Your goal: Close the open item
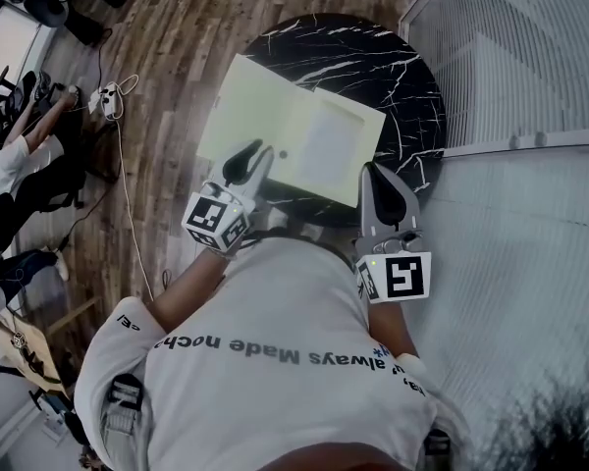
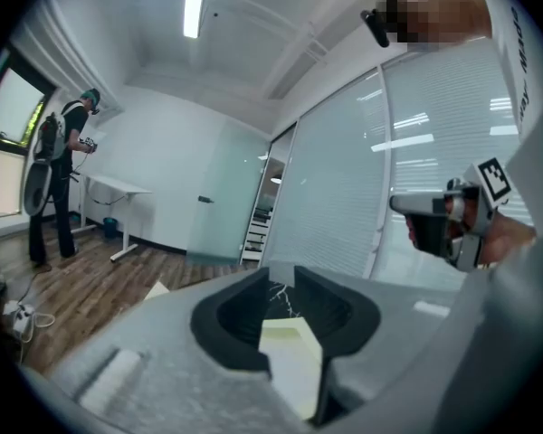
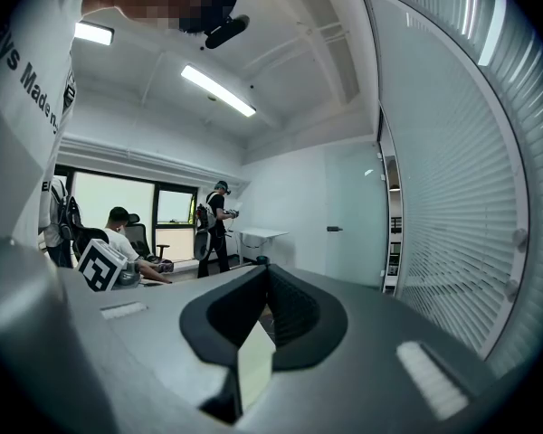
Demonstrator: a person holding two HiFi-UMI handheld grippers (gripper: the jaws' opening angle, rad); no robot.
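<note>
A pale yellow folder [image 1: 285, 135] lies open and flat on the round black marble table [image 1: 393, 67]. My left gripper [image 1: 255, 155] rests at its near left edge. In the left gripper view that gripper [image 2: 283, 274] is open, with a narrow gap between its tips and the yellow folder [image 2: 294, 360] showing between the jaws. My right gripper [image 1: 378, 175] is at the folder's near right corner. In the right gripper view its tips [image 3: 268, 269] meet, and a sliver of the folder [image 3: 255, 369] shows in the hollow behind them. I cannot tell whether either gripper touches the folder.
A glass wall with white blinds [image 1: 510, 57] runs close along the table's right side. Wooden floor [image 1: 167, 27] lies to the left, with a power strip and cable [image 1: 110, 96]. People sit at the far left [image 1: 20, 155], and another person stands by a desk [image 2: 68, 170].
</note>
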